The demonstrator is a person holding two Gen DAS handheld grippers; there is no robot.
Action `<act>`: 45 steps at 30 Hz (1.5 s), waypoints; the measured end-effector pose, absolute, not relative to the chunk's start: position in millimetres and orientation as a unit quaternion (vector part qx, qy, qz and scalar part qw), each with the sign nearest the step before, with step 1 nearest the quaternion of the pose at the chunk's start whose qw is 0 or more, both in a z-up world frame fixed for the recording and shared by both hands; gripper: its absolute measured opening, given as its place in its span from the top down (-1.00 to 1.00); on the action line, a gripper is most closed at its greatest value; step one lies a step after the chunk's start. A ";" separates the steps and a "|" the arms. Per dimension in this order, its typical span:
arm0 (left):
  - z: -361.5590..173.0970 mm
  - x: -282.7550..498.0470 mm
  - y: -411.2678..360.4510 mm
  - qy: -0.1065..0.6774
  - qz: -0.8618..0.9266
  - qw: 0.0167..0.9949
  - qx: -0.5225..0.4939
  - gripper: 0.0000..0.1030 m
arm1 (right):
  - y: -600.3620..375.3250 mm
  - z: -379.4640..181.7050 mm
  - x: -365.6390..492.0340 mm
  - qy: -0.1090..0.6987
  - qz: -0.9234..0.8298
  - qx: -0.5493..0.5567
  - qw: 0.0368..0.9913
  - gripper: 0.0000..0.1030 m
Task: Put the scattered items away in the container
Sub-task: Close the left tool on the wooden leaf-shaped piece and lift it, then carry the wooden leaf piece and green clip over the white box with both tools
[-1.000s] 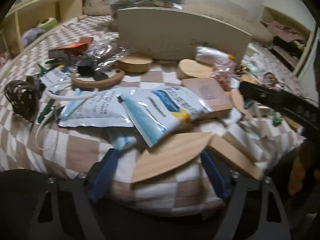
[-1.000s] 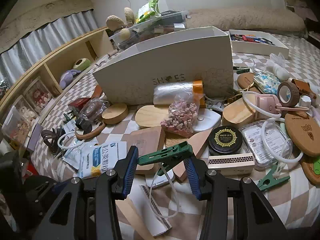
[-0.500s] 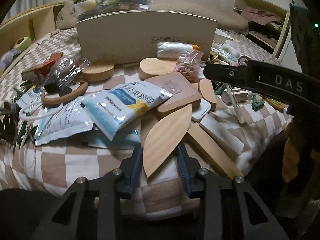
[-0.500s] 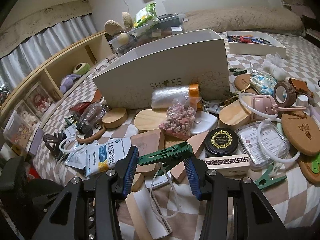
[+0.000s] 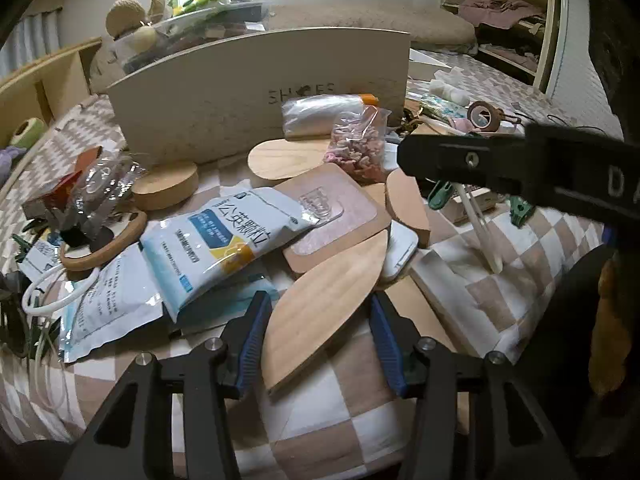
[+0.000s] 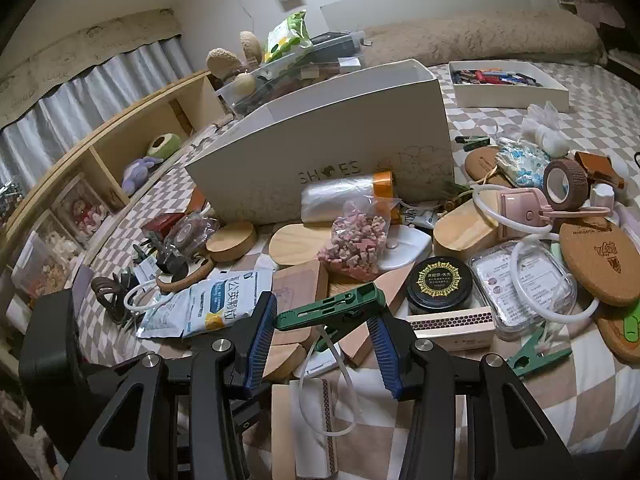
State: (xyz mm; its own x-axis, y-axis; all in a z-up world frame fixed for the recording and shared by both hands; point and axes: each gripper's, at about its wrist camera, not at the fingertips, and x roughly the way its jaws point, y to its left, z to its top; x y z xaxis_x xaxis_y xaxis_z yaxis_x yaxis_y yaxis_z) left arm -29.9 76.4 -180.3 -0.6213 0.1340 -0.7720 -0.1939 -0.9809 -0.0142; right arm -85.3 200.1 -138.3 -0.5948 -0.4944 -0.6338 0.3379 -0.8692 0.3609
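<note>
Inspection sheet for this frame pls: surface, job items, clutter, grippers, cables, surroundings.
Surface: checkered bedspread, crowded.
Job's things: shoe box stands open behind the pile; leaf-shaped wooden board and green clip are not yet in it.
Clutter: sachets, bag of pink bits, black tin, cork coaster, tape roll.
Grippers: left gripper fingers have just been opening, board between them; right gripper shut on the clip.
Cables: white cord loop over a clear case.
Surroundings: wooden shelf, curtain.

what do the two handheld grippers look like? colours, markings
Both the left gripper and right gripper are matte black skeletal frames with cut-outs and silver screw heads, and carry ribbed blue finger pads. In the left view the right gripper's black body shows white lettering "DA".
</note>
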 end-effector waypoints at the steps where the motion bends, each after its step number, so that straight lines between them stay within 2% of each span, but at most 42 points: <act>1: -179.8 -30.4 75.9 0.031 0.899 0.095 -0.427 0.04 | 200.3 -138.2 -85.3 -0.102 -0.887 0.384 0.235 0.09; 7: -178.1 -24.1 75.5 0.023 0.899 0.104 -0.426 0.17 | 200.8 -138.0 -85.5 -0.104 -0.887 0.385 0.234 0.09; 17: -168.0 -11.0 63.7 -0.046 0.893 0.130 -0.428 0.36 | 202.2 -138.3 -86.4 -0.108 -0.886 0.385 0.234 0.09; 24: -158.0 -7.8 52.8 -0.078 0.895 0.129 -0.420 0.36 | 201.6 -138.0 -85.4 -0.108 -0.886 0.385 0.234 0.09; 36: -146.3 -9.6 40.6 -0.075 0.905 0.102 -0.405 0.36 | 196.9 -131.0 -76.1 -0.090 -0.889 0.374 0.248 0.09; 45: -115.0 -22.9 19.8 -0.092 0.921 0.087 -0.368 0.36 | 198.4 -111.6 -70.6 -0.091 -0.891 0.356 0.265 0.09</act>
